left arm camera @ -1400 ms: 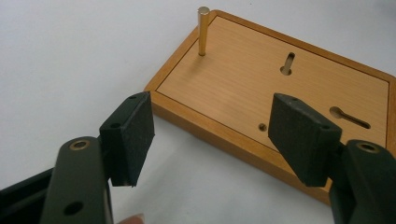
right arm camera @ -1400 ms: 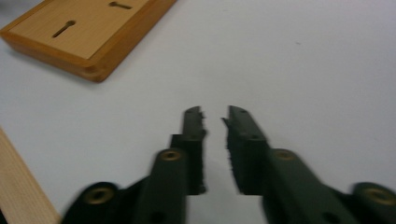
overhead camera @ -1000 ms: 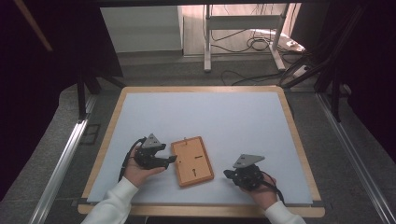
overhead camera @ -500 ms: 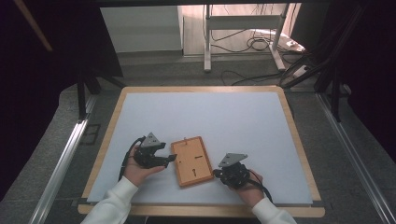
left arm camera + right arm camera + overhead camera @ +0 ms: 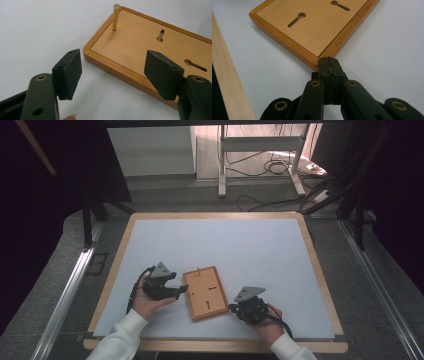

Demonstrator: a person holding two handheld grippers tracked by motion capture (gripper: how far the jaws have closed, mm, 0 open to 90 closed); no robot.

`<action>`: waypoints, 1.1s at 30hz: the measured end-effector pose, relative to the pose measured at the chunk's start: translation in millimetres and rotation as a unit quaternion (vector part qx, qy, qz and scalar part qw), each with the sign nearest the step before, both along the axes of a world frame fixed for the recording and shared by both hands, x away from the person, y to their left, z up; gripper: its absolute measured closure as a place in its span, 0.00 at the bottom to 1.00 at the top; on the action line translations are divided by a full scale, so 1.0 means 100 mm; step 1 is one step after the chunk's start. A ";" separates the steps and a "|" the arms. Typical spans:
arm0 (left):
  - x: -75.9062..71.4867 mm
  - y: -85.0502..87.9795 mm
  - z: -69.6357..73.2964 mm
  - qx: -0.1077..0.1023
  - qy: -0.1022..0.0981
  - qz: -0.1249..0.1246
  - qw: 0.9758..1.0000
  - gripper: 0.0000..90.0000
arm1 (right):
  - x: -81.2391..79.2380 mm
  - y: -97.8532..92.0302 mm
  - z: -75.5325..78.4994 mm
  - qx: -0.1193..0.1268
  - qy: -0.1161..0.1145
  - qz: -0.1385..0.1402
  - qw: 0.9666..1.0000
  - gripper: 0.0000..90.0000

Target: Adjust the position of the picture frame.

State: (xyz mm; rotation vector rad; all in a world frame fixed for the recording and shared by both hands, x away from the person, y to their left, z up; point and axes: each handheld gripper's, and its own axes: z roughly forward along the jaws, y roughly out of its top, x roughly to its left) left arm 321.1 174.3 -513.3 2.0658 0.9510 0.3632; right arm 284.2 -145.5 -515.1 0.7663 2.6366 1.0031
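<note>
A flat wooden board [image 5: 205, 292] with two keyhole slots lies on the white table top, and a brass pin [image 5: 116, 17] stands upright at one of its corners. My left gripper [image 5: 182, 290] rests by the board's left edge. In the left gripper view its jaws are open [image 5: 113, 75] with nothing between the pads, and the board [image 5: 140, 47] lies just ahead. My right gripper [image 5: 232, 309] is at the board's near right corner. In the right gripper view it is shut [image 5: 329, 63] on nothing, and its tips appear to touch the corner of the board [image 5: 317, 27].
A light wooden rim [image 5: 215, 345] frames the white table top, and a strip of that rim [image 5: 227, 82] runs close beside the right gripper. Beyond the table's far edge stand a metal rack [image 5: 260, 150] and floor cables [image 5: 260, 167].
My right gripper has moved left across the table, up to the board's near right corner. The left gripper and the board have kept still.
</note>
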 end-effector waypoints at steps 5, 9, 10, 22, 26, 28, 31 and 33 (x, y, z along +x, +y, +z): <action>0.00 -0.01 -0.01 0.001 0.001 -0.001 1.000 0.34 | -0.02 0.00 0.01 0.017 0.014 0.011 1.000 1.00; 0.00 -0.01 -0.01 0.002 0.000 -0.001 1.000 0.34 | -0.10 0.12 -0.02 0.012 0.006 0.029 0.999 1.00; 0.00 0.00 0.00 0.001 0.000 0.001 1.000 0.33 | -0.12 0.17 0.02 0.000 -0.009 0.034 0.999 1.00; 0.00 0.00 0.00 0.000 -0.002 0.001 1.000 0.33 | 0.04 0.05 -0.03 -0.004 -0.014 -0.013 1.000 1.00; 0.00 -0.01 -0.01 0.000 0.000 0.000 1.000 0.33 | 0.01 0.05 -0.01 0.003 -0.011 -0.010 1.000 1.00; 0.00 -0.01 -0.01 0.001 0.000 -0.001 1.000 0.33 | 0.00 0.06 -0.01 0.003 -0.010 -0.009 1.000 1.00; 0.00 -0.02 -0.01 0.001 0.001 -0.002 1.000 0.33 | 0.00 0.06 -0.01 0.009 0.001 -0.012 1.000 1.00; 0.00 -0.02 -0.01 0.001 0.000 -0.001 1.000 0.33 | 0.00 0.06 -0.02 0.013 0.004 -0.011 1.000 1.00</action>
